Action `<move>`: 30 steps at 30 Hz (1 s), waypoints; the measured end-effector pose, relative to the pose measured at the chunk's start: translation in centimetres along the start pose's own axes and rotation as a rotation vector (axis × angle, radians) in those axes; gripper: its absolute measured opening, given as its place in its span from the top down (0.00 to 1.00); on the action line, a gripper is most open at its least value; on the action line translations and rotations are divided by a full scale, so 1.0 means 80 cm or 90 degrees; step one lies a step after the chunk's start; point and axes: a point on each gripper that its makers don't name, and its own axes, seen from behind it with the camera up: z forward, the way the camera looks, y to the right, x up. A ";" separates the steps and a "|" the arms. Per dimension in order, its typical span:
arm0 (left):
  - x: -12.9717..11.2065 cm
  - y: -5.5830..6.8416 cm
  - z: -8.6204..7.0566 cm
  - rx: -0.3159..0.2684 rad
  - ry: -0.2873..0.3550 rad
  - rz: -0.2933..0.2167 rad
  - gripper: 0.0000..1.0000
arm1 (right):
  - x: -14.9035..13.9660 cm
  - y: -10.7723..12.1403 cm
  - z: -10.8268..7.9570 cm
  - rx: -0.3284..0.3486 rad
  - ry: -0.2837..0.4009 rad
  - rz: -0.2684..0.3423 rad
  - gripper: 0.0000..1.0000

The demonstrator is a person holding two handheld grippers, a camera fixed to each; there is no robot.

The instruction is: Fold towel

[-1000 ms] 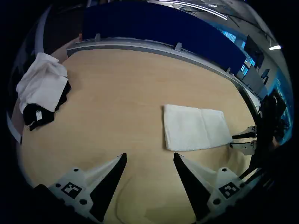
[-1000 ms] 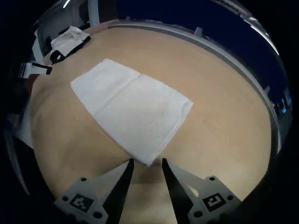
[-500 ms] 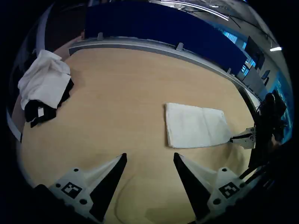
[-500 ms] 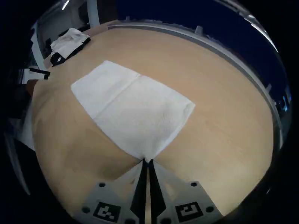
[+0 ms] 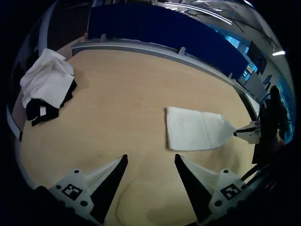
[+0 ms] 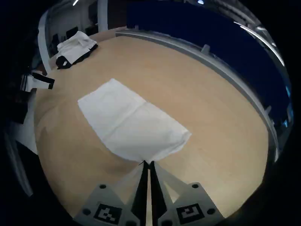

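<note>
A white towel (image 6: 131,126) lies folded on the pale wooden table (image 6: 210,113), with a crease across its middle. My right gripper (image 6: 146,162) is shut on the towel's near corner and holds that end lifted off the table. In the left gripper view the same towel (image 5: 195,128) sits right of centre, and the right gripper (image 5: 236,133) pinches its raised far-right corner. My left gripper (image 5: 150,158) hovers open over bare table, well short of the towel's left edge, with nothing between its fingers.
A heap of white and black cloth (image 5: 47,84) lies at the table's far left; in the right gripper view the cloth heap (image 6: 77,47) is far back. A blue partition (image 5: 165,28) runs behind the table's curved grey back edge. A person's dark figure (image 5: 272,120) stands at the right.
My right gripper closed on the towel's corner, then lifted it, so that end now curls off the table. The left gripper has stayed open and barely moved.
</note>
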 end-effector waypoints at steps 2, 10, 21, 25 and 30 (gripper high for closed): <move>0.001 -0.001 -0.003 -0.001 0.006 -0.005 0.07 | 0.018 -0.002 -0.005 0.000 0.007 -0.021 0.96; 0.004 -0.010 -0.017 -0.004 0.025 -0.028 0.08 | 0.081 -0.017 -0.019 0.006 0.037 -0.087 0.96; 0.007 -0.026 -0.046 -0.003 0.050 -0.065 0.08 | 0.118 -0.038 -0.007 0.026 0.033 -0.144 0.96; 0.007 -0.032 -0.060 0.000 0.063 -0.077 0.08 | 0.134 -0.059 0.008 0.048 0.031 -0.178 0.96; 0.009 -0.038 -0.079 0.005 0.083 -0.100 0.08 | 0.152 -0.099 0.033 0.085 0.025 -0.231 0.96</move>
